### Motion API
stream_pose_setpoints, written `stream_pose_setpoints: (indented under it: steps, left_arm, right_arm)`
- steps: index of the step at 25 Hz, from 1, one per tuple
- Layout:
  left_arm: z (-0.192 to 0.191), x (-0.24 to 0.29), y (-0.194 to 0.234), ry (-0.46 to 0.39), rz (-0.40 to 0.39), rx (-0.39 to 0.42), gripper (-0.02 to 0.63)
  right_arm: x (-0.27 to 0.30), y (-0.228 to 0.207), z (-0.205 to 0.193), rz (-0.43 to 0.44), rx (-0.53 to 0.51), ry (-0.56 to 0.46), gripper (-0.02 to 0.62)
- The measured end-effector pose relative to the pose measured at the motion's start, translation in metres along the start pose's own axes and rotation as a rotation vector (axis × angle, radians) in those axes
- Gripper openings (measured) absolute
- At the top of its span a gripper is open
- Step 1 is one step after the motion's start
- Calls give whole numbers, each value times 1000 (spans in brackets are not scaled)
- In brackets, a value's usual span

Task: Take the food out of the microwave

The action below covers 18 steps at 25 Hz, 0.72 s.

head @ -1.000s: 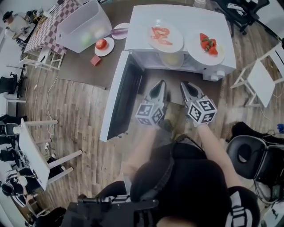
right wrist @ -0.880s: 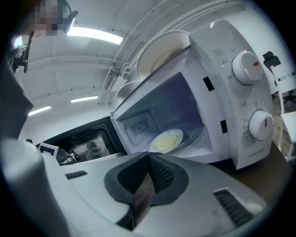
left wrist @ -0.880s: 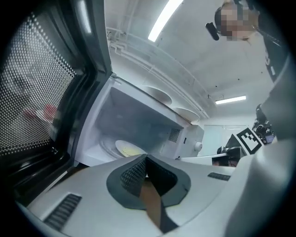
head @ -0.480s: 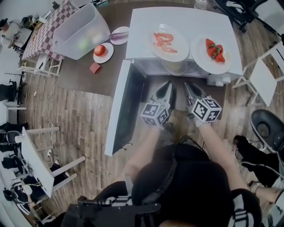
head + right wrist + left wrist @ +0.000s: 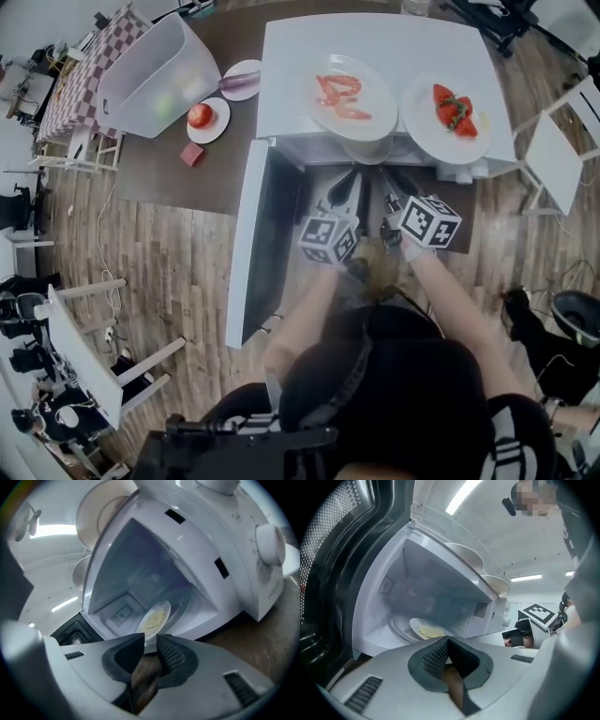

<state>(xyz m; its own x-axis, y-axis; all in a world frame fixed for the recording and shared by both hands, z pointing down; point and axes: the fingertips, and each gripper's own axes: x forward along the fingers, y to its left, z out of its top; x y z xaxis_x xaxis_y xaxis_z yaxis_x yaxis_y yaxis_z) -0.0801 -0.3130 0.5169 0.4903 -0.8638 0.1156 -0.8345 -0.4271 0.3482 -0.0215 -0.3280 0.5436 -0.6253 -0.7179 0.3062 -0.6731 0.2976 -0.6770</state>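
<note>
The only writing was some small print beside the knob (image 5: 269,543) on the microwave (image 5: 291,84), too small to read; the cubes on both grippers carried black and white square patterns only. The head view showed the microwave from above, with two plates of red food (image 5: 349,89) on its roof, and hardly any of its inside. The two gripper views looked into the chamber, where the plate of pale yellow food (image 5: 425,631) (image 5: 154,618) lay on the glass turntable (image 5: 401,627), with free space around it up to the white walls. The door (image 5: 246,244) stood wide open on the left, just beside the left gripper (image 5: 352,183) (image 5: 446,641), whose jaws were closed together and empty. The right gripper (image 5: 394,192) (image 5: 147,641) was just beside it at the front edge of the opening. Its jaws were opening, with a narrow gap and nothing gripped, and the plate showed beyond the gap.
</note>
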Motion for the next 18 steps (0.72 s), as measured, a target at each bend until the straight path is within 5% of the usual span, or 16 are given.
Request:
stream_pose_setpoints:
  steps: [11,18]
  left_arm:
    - [-5,5,7,6,-4,11,2]
    - [-10,3,5,33,-19,25,2]
  right_arm:
    - [17,-6,6,22,464,-73,132]
    - [25,-11,5,8,581,-70,104]
